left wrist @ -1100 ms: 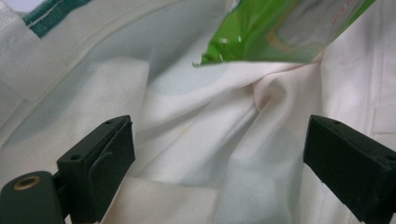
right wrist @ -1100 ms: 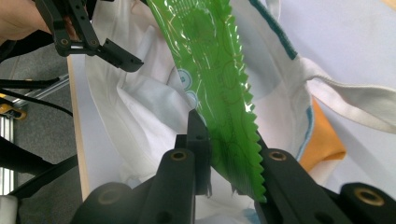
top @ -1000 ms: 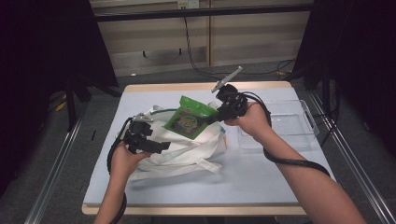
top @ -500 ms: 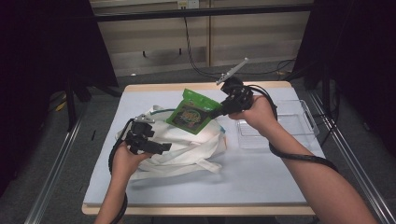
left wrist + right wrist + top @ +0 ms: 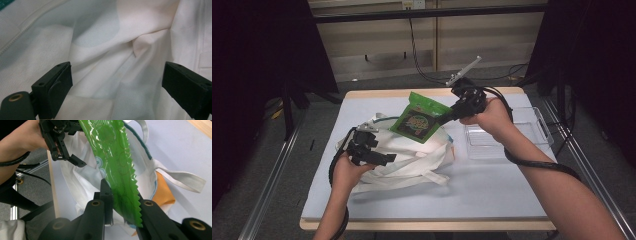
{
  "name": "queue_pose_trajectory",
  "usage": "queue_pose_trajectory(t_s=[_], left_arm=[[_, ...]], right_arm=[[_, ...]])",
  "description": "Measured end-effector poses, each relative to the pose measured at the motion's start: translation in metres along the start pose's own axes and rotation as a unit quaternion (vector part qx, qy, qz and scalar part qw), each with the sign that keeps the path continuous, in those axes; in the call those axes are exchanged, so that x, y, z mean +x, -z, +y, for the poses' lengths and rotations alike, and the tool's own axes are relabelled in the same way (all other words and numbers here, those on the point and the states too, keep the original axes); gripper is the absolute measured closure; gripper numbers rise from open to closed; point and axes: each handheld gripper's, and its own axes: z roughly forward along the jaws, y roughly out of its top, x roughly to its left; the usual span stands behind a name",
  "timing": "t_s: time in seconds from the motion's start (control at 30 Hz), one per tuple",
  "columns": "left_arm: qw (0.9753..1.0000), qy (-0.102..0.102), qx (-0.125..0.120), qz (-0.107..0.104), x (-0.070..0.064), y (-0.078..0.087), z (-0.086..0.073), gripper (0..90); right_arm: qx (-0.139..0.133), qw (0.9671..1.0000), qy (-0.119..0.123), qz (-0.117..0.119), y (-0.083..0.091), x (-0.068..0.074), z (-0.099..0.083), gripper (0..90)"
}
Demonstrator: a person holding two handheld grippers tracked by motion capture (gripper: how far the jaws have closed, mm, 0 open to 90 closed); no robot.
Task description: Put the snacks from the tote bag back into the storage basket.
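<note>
A green snack pouch [image 5: 419, 117] hangs tilted above the white tote bag [image 5: 412, 157], which lies crumpled at the table's middle left. My right gripper [image 5: 448, 115] is shut on the pouch's right corner; in the right gripper view the jaws pinch the pouch's [image 5: 117, 170] serrated edge, with the right gripper [image 5: 122, 213] over the bag [image 5: 82, 177]. My left gripper [image 5: 379, 156] rests on the bag's left side, open. In the left gripper view its jaws stand wide apart around white bag fabric [image 5: 112, 62], with the left gripper [image 5: 117, 90] close to the cloth.
A clear plastic tray [image 5: 532, 131] sits on the right of the table [image 5: 492, 195], under my right hand. An orange patch [image 5: 162, 192] shows at the bag's edge. The bag's straps [image 5: 412, 177] trail toward the front. Metal rails run along both table sides.
The right gripper has raised the green pouch higher and farther back from the bag. The left gripper has stayed on the bag.
</note>
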Motion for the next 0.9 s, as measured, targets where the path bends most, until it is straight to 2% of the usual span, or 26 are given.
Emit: queue_pose_trajectory(t_s=[0.3,0.4,0.47,0.9], left_arm=[[0.9999,-0.012,0.008,0.000,0.001,0.000,0.000,9.9],[0.9999,-0.010,0.005,-0.001,0.000,-0.001,0.000,9.9],[1.0000,-0.005,0.001,-0.001,-0.001,-0.001,0.000,10.0],[0.9999,-0.012,0.000,0.002,-0.002,-0.001,0.001,10.1]], right_arm=[[-0.003,1.0000,-0.004,0.005,0.015,-0.001,0.002,81.2],[-0.001,1.0000,-0.001,0.005,0.019,-0.002,0.002,81.2],[0.001,0.9999,-0.008,0.006,0.023,-0.002,0.002,81.2],[-0.003,1.0000,-0.008,-0.003,0.041,-0.007,-0.004,81.1]])
